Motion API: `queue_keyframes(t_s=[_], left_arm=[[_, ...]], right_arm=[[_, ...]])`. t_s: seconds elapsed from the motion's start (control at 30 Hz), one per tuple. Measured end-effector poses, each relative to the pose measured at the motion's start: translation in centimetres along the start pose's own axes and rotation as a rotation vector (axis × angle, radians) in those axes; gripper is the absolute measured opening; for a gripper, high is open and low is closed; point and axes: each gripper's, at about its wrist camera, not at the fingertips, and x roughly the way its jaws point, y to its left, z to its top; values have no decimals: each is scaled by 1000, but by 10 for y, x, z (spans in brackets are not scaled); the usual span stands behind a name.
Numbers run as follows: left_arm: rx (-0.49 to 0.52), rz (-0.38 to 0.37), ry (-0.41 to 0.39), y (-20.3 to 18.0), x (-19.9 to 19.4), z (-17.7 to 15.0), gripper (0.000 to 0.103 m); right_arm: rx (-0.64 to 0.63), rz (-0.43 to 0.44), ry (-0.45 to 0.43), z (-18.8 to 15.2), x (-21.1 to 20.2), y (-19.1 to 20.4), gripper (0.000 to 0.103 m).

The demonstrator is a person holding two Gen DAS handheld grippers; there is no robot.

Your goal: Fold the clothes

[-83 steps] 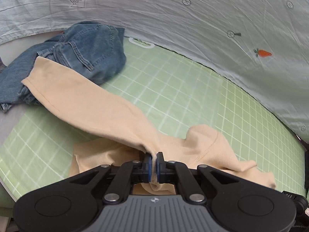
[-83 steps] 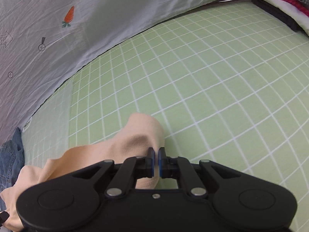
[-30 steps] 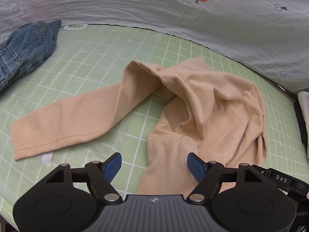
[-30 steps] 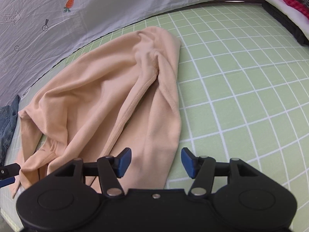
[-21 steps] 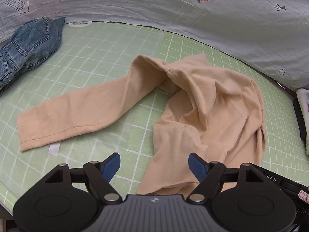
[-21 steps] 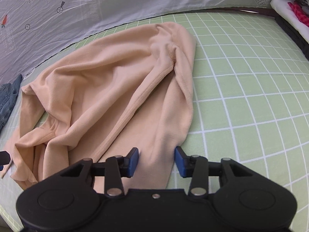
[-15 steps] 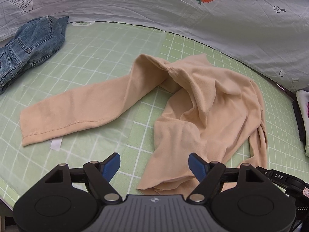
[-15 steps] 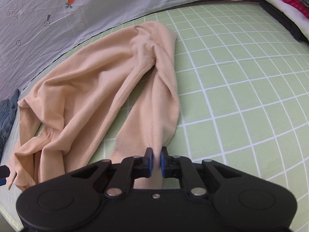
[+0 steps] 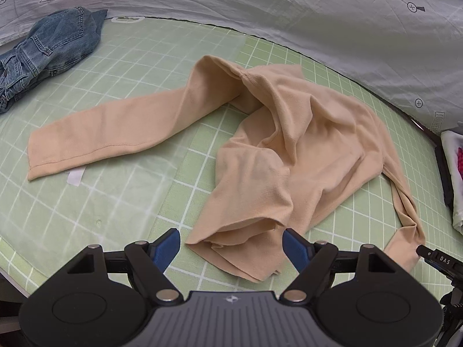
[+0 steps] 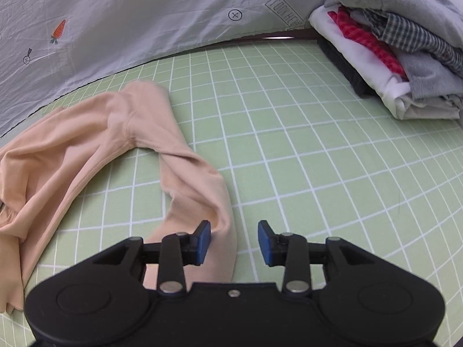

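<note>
Garment: a beige long-sleeved top lies crumpled on the green grid mat, body bunched toward the right, hem folded under at the near edge.
Left sleeve of the top: stretched out flat to the left across the mat, cuff at the far left end, beside a small white tag.
Right sleeve of the top: runs from the shoulder toward the near side in a twisted band, its end lying between and under the right claw's fingers.
Left gripper: spread wide, blue pads clear of the cloth; the near folded hem sits just ahead of and between the fingers, untouched.
Right gripper: partly spread, its jaws have just been opening; the sleeve end lies between them, against the left pad's side, with a gap to the right pad, so nothing is pinched.
Pose, left: tilted steeply down over the near edge of the mat, looking across the whole top.
Pose, right: tilted steeply down, set at the right end of the top; only its dark tip shows at the right edge of the left view.
Jeans: heaped at the far left, well apart from the top.
Folded stack: piled clothes at the far right, well apart from the sleeve.
Backdrop: a grey printed sheet behind the mat.
</note>
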Motion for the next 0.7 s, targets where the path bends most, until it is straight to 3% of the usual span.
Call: queue_keyframes(t_s=[0.17, 0.23, 0.3, 0.5, 0.57, 0.63, 0.7], left_arm=[[0, 3, 20, -7, 1, -13, 78], [11, 2, 33, -11, 1, -18, 78], [30, 2, 43, -16, 1, -24, 78], [66, 20, 47, -19, -4, -34, 79], [62, 28, 49, -16, -5, -35, 79], [58, 37, 47, -15, -7, -36, 79], [55, 41, 40, -16, -10, -37, 79]], right_arm=[[81, 70, 37, -25, -6, -5, 41], [102, 95, 48, -31, -9, -3, 50], [100, 112, 57, -36, -9, 1, 51], [-20, 86, 43, -50, -13, 20, 51], [-77, 74, 38, -53, -14, 26, 42], [-137, 56, 32, -53, -15, 31, 22], [-159, 68, 37, -52, -15, 28, 13]])
